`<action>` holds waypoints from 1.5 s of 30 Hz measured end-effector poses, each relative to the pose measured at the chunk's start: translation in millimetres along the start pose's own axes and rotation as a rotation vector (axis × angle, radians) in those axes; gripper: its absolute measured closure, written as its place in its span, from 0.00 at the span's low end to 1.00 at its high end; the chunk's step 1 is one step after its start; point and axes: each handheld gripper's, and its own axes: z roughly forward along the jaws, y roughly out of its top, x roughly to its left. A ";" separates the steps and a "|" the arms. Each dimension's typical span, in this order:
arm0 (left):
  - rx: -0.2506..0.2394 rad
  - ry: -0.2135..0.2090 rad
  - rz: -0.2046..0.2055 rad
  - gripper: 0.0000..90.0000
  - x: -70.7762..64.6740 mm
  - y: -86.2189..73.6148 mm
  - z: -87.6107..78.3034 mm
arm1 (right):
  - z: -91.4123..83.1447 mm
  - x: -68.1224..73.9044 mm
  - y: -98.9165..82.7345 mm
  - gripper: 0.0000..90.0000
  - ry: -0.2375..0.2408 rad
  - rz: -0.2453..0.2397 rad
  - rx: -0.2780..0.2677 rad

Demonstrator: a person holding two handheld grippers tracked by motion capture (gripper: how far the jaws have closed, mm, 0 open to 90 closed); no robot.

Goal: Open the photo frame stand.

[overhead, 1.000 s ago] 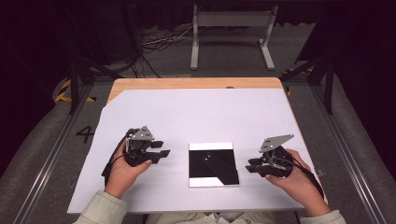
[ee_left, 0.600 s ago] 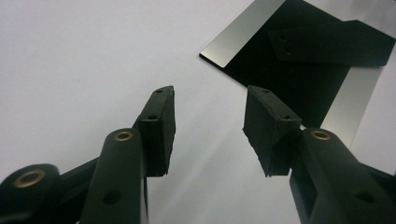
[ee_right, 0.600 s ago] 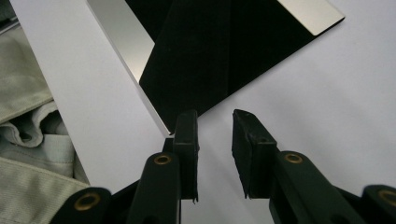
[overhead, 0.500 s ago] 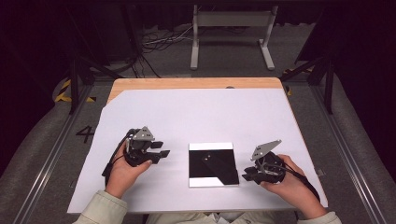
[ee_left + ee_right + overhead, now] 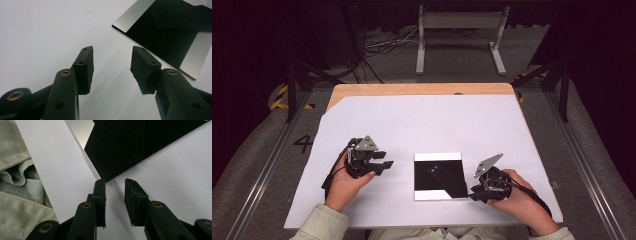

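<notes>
A square glossy black plate (image 5: 438, 176) with a mirror-like face lies flat on the white sheet (image 5: 427, 125), near the table's front. My left gripper (image 5: 386, 165) hovers to its left, pointing at it, open and empty. In the left gripper view the plate (image 5: 175, 32) sits ahead and right of the gripper (image 5: 112, 53). My right gripper (image 5: 472, 194) is low at the plate's near right corner. Its jaws have just been opening slightly, with nothing between them. In the right gripper view the plate's corner (image 5: 130, 145) ends just ahead of the left pad of the gripper (image 5: 115, 182).
The white sheet covers a wooden table whose bare far edge (image 5: 422, 89) shows. A white metal stand (image 5: 459, 35) and cables lie on the floor beyond. A pale sleeve (image 5: 17, 195) hangs close by the table's front edge.
My right gripper has moved down and toward the table's front, from beside the plate's right edge to its near right corner. The left gripper and plate have stayed put.
</notes>
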 end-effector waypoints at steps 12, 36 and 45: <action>-0.003 0.000 0.000 0.59 0.5 -0.2 0.3 | 9.8 2.9 1.7 0.82 0.015 -0.038 0.048; -0.007 -0.014 -0.004 0.57 0.6 -0.5 1.8 | -1.7 7.1 5.8 0.99 0.016 -0.054 0.006; -0.008 -0.015 -0.004 0.57 0.6 -0.6 1.9 | -15.7 6.9 6.2 1.00 0.026 -0.062 -0.100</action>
